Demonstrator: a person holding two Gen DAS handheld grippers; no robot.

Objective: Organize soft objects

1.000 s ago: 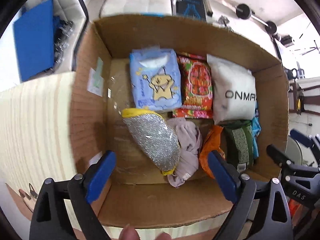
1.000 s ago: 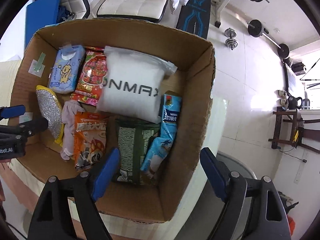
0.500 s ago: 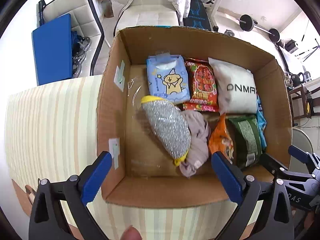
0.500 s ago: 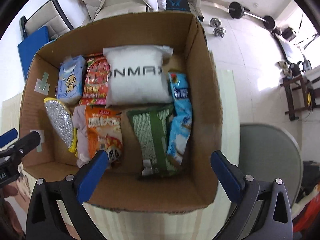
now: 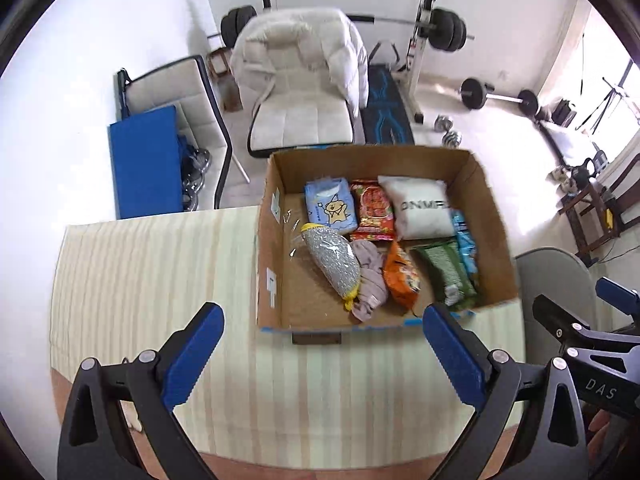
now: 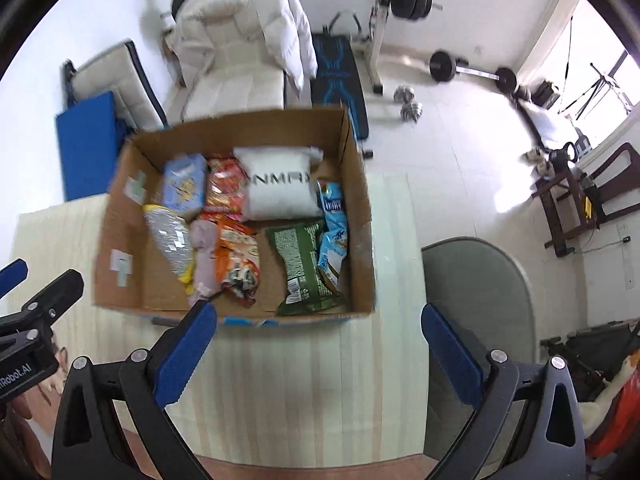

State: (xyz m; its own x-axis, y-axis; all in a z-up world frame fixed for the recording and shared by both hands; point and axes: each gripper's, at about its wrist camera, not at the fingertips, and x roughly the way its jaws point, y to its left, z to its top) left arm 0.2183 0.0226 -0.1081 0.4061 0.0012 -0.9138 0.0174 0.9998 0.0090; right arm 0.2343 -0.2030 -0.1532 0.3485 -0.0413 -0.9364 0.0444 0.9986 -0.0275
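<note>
An open cardboard box [image 5: 272, 280] [image 6: 120, 216] stands on a striped cloth. It holds several soft packs: a blue tissue pack [image 5: 330, 210], a red snack pack [image 5: 372, 210], a white pillow pack [image 5: 424, 210] [image 6: 280, 188], a silver scrubber [image 5: 330, 262] [image 6: 168, 240], a grey cloth [image 5: 370, 280], an orange bag [image 5: 400, 276] [image 6: 236, 252], a green bag [image 5: 446, 272] [image 6: 304, 264] and a light blue bag [image 6: 332, 228]. My left gripper [image 5: 322, 354] is open and empty, above the cloth in front of the box. My right gripper [image 6: 320, 348] is open and empty, in front of the box's right corner.
The striped cloth [image 5: 160, 280] covers the table to the left of the box. A grey round seat [image 6: 480, 300] stands right of the table. Behind are a white chair [image 5: 300, 92], a blue pad [image 5: 146, 164] and gym weights [image 5: 496, 96].
Both grippers have pulled back and up from the box, staying open. The whole box and the room behind now show.
</note>
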